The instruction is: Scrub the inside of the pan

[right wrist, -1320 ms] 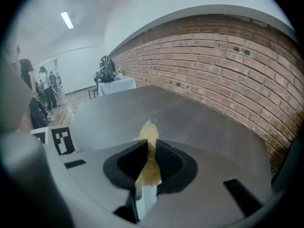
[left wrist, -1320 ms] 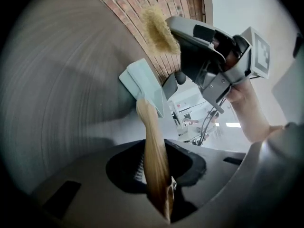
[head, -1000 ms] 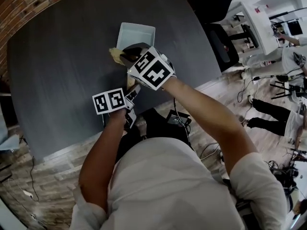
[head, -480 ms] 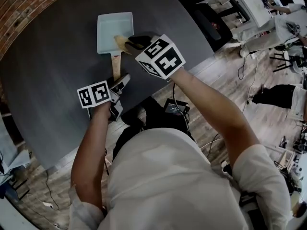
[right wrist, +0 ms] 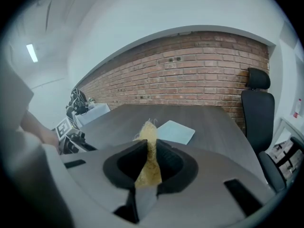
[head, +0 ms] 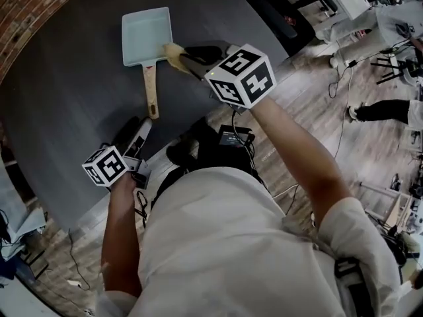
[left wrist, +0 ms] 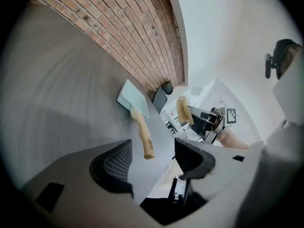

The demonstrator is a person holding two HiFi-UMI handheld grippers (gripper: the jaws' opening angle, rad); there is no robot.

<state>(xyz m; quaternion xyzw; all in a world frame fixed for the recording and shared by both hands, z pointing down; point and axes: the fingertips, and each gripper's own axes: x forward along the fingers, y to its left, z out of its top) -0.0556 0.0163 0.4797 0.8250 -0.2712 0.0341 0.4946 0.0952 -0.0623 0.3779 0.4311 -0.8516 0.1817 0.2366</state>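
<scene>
Left gripper [head: 134, 139] has let go of wooden handle [head: 151, 91] and drawn back toward near edge of dark grey table [head: 59, 111]. Jaws opening wide, nothing between them. Pale blue square pan [head: 147, 35] lies unsteadied on table. Right gripper [head: 193, 57] pinches yellow fibrous scrubber [head: 174, 53] narrowly, just beside pan's right rim. Scrubbing likely paused or finished.

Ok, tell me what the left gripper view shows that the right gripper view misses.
Left only: the wooden handle, and the left gripper opening with nothing between its jaws. Right only: a close look at the right gripper clamped on the scrubber. Both: the pan, scrubber, table and brick wall.
</scene>
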